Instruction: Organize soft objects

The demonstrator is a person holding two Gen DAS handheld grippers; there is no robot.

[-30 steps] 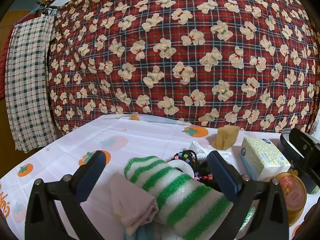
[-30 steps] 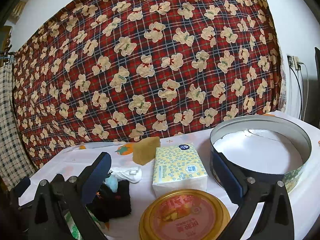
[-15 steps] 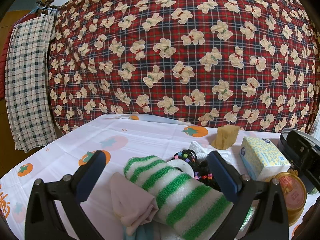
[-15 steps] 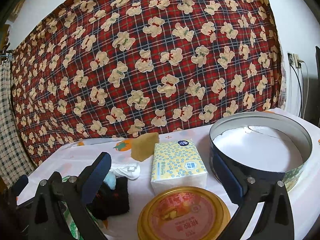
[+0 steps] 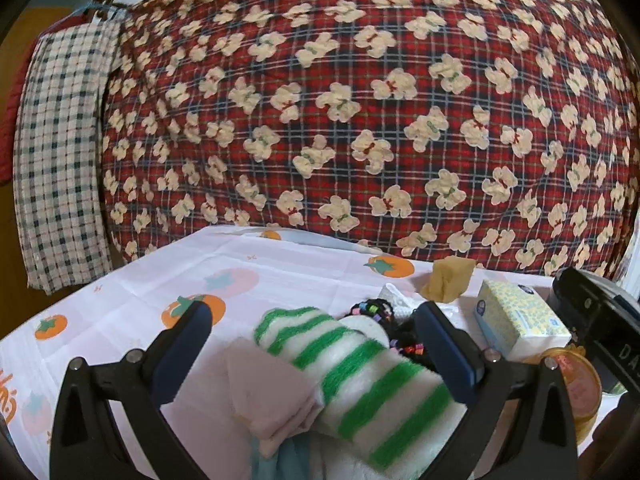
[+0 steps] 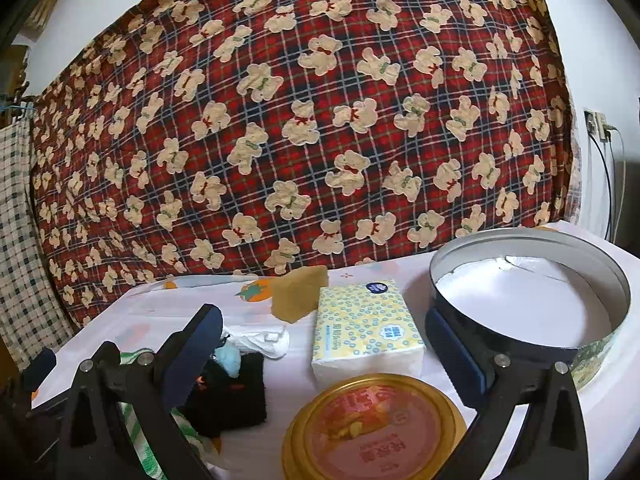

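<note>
A green-and-white striped sponge cloth and a folded pink cloth lie on the table between the fingers of my open left gripper, which touches neither. Behind them sit a black hair tie with coloured beads, a tan sponge and a yellow tissue pack. My right gripper is open above the tissue pack and a gold-rimmed lid. A black cloth with a blue pompom, white wipes and the tan sponge lie to its left.
A round metal tin stands open at the right of the table. The tablecloth has a persimmon print. A red teddy-bear blanket hangs behind, a checked cloth at the left. Wall cables run at far right.
The right gripper has drifted slightly left and closer to the table items. The left gripper and the cloths under it have stayed still.
</note>
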